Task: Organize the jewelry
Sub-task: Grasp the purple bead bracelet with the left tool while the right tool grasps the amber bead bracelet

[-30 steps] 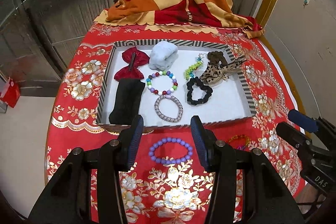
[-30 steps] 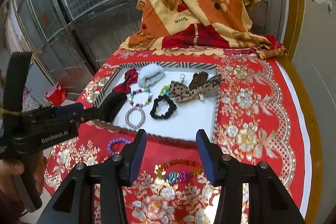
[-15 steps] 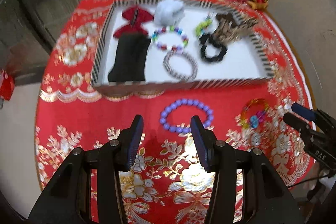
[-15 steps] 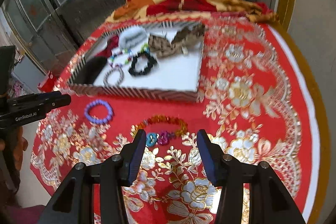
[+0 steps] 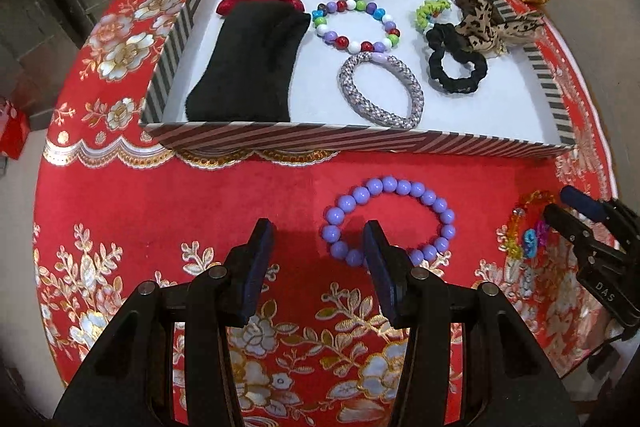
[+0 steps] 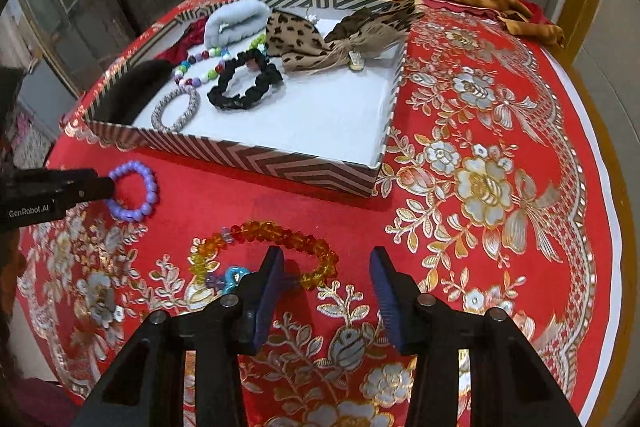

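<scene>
Our left claw [image 5: 318,255] has its fingers wide apart, low over the red cloth [image 5: 224,199], with the purple bead bracelet [image 5: 390,223] just to its right, one finger touching its near edge. Our right claw [image 6: 326,291] is wide apart too, by the orange bead bracelet [image 6: 268,247]. Both bracelets lie near us, outside the striped tray [image 5: 360,143] that holds the other jewelry. If we squeeze now, we think the left claw may miss the beads or push them away, because the ring sits off to one side.

hand-held gripper [image 5: 318,237] | black frame | blue pads | silver screws
</scene>
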Demonstrator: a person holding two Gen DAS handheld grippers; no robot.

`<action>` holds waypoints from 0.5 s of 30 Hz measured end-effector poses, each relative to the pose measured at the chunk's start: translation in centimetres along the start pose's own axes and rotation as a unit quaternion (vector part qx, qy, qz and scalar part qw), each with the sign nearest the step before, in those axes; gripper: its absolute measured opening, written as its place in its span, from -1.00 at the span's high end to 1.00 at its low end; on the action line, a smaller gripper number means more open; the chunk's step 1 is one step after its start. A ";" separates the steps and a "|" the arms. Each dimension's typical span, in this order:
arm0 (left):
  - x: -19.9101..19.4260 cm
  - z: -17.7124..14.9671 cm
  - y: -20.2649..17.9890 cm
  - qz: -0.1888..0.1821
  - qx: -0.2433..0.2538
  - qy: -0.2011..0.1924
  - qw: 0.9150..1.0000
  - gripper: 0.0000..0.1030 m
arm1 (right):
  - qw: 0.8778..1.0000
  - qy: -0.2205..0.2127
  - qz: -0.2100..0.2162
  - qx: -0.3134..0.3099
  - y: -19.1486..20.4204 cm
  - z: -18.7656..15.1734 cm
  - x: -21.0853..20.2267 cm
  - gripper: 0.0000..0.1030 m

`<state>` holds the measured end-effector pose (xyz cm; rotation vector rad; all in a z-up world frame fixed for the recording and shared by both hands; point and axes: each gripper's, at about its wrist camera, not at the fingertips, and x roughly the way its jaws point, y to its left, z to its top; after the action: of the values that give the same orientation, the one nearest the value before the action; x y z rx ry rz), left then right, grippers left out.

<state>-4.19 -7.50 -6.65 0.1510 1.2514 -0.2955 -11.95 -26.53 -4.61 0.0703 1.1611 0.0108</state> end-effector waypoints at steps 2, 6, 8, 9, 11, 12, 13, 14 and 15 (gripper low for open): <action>0.2 0.2 -0.3 0.012 0.009 -0.001 1.000 0.11 | 1.000 0.000 0.000 -0.007 0.0 0.1 0.3 0.27; 0.4 0.3 -0.9 0.020 0.019 -0.009 1.000 0.12 | 1.000 -0.007 -0.011 -0.028 0.3 0.3 0.5 0.50; 0.4 0.4 -1.0 0.017 0.021 -0.018 0.999 0.47 | 0.999 -0.011 -0.011 -0.033 0.4 0.3 0.5 0.82; 0.3 0.4 -1.1 0.013 0.025 -0.021 0.999 0.62 | 0.999 -0.013 -0.011 -0.035 0.4 0.3 0.6 0.83; 0.4 0.5 -1.4 0.007 0.032 -0.020 0.999 0.85 | 0.999 -0.014 0.001 -0.035 0.4 0.2 0.5 0.83; 0.4 0.5 -1.4 0.003 0.035 -0.019 0.999 0.85 | 0.999 -0.014 0.011 -0.030 0.3 0.2 0.3 0.83; 0.4 0.5 -1.4 -0.013 0.034 -0.015 0.999 0.85 | 0.999 -0.017 0.017 -0.025 0.3 0.1 0.1 0.84; 0.3 0.4 -1.2 -0.029 0.028 -0.012 0.999 0.85 | 0.999 -0.023 0.024 -0.022 0.3 0.1 -0.5 0.84; 0.1 0.4 -1.0 -0.040 0.022 -0.010 0.999 0.85 | 0.999 -0.027 0.028 -0.020 0.3 0.2 -0.9 0.84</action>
<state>-4.11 -8.59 -6.60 0.1366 1.2336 -0.3926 -12.12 -26.27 -3.74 0.0664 1.1040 0.0812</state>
